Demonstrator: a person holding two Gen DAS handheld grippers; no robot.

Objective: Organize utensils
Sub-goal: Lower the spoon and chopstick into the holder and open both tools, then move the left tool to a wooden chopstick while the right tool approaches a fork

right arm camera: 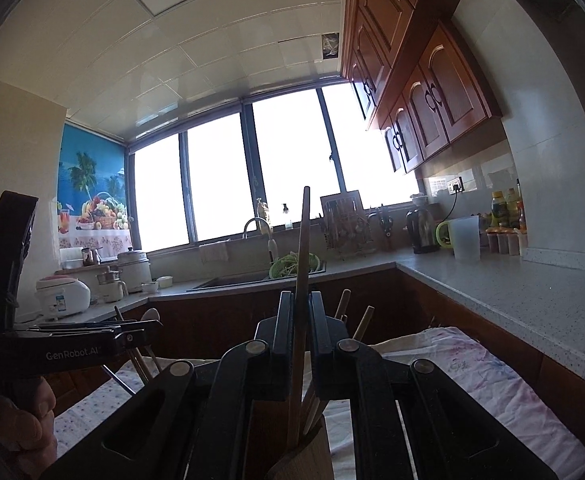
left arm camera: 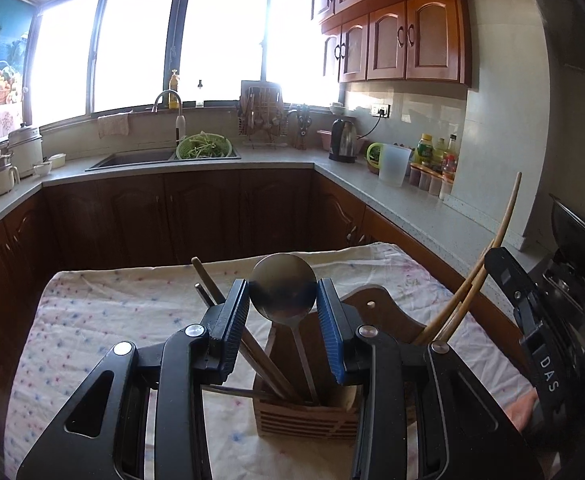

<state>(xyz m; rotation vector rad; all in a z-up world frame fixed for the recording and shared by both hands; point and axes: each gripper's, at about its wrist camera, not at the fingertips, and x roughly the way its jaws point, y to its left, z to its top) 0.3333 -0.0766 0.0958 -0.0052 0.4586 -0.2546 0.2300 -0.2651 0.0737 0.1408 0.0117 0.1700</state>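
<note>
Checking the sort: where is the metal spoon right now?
In the left wrist view the metal spoon stands bowl-up, centre, between the left hand-held gripper's blue pads, its handle down in the wooden utensil holder.

The spoon (left arm camera: pixel 283 292) is polished metal, its bowl glossy and mirror-like. The slotted holder (left arm camera: pixel 306 416) at 6 o'clock is matt, pale wood. The chopstick (right arm camera: pixel 301 280) is smooth bare wood. A soft, wrinkled, dotted cloth (left arm camera: pixel 104 312) covers the surface. The left gripper (left arm camera: pixel 283 316) is black plastic with ribbed blue pads (left arm camera: pixel 329 328).
</note>
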